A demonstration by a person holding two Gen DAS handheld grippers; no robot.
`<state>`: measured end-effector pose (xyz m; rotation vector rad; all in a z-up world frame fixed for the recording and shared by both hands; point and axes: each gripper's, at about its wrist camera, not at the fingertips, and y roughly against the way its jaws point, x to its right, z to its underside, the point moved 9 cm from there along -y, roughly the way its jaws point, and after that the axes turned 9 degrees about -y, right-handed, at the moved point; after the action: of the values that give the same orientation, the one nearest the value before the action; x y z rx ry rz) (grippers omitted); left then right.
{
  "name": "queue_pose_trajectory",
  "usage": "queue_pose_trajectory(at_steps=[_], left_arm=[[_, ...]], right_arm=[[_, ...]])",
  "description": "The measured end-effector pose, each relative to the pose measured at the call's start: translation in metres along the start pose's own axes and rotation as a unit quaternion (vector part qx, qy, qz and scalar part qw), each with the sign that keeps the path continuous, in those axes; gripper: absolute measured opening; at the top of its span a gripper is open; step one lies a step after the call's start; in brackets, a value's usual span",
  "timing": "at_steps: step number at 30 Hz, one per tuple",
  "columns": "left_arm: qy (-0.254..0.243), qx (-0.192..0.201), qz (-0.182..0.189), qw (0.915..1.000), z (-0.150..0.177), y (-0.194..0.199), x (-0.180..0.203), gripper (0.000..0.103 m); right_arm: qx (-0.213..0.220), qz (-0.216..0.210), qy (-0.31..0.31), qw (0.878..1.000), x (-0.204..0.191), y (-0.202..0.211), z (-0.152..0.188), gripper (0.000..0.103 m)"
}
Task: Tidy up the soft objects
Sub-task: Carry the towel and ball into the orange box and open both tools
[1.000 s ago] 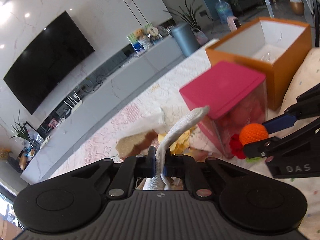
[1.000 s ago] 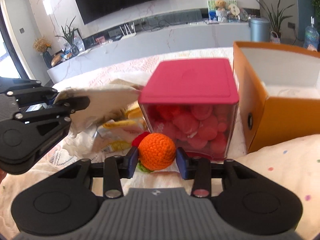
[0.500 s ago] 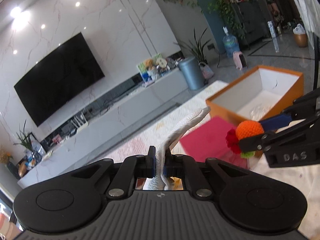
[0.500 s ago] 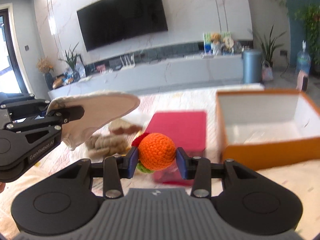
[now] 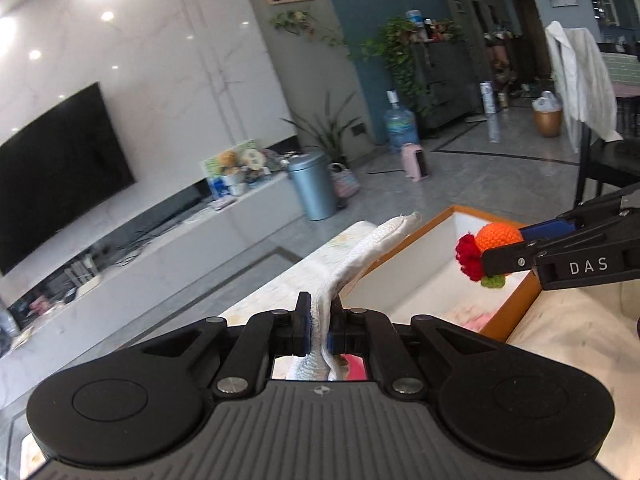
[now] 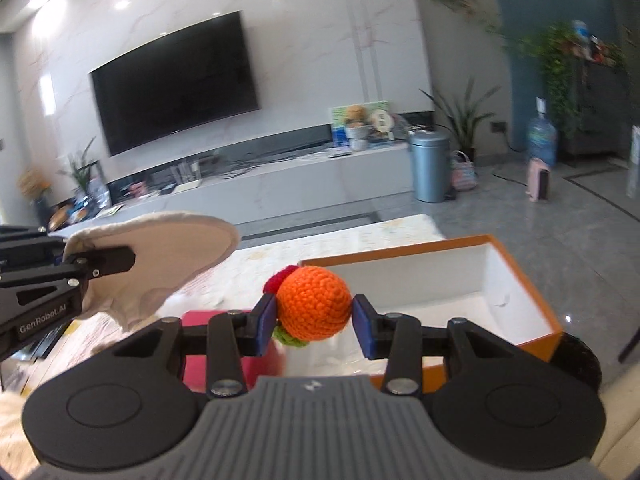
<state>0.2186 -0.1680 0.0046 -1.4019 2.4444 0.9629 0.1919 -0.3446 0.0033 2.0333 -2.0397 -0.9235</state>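
Two grippers, left gripper (image 5: 319, 328) pinching white cloth (image 5: 360, 256), right gripper (image 6: 314, 322) clamping crochet ball (image 6: 314, 307)

My left gripper's body hides the lower end of the white cloth (image 5: 360, 256) and most of the pink-lidded container (image 6: 224, 340). The near corner of the orange box (image 6: 532, 300) sits behind my right gripper. The far right plants (image 6: 560, 56) are blurred.

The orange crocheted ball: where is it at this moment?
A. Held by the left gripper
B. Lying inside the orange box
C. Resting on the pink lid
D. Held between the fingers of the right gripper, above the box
D: the right gripper is closed on the orange crocheted ball above the orange box, while the left gripper pinches a white cloth.
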Motion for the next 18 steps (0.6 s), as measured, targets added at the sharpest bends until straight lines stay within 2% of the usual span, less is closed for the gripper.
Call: queue_pose_trajectory(at_steps=[3,8,12,18], left_arm=[[-0.014,0.009,0.026,0.9995,-0.017,-0.022,0.009,0.008],[-0.091,0.004,0.075,0.9930,-0.028,-0.062,0.043,0.008],[-0.137,-0.024,0.100,0.9852,-0.017,-0.104,0.067,0.008],[-0.205,-0.063,0.103,0.9713,0.015,-0.153,0.102,0.008]], right_arm=[[-0.009,0.011,-0.018,1.000,0.021,-0.014,-0.013,0.041],[-0.039,0.035,-0.035,0.998,0.052,-0.045,-0.023,0.041],[-0.062,0.054,-0.034,0.996,0.071,-0.069,-0.022,0.041],[-0.127,0.077,-0.032,0.988,0.090,-0.115,-0.004,0.041]])
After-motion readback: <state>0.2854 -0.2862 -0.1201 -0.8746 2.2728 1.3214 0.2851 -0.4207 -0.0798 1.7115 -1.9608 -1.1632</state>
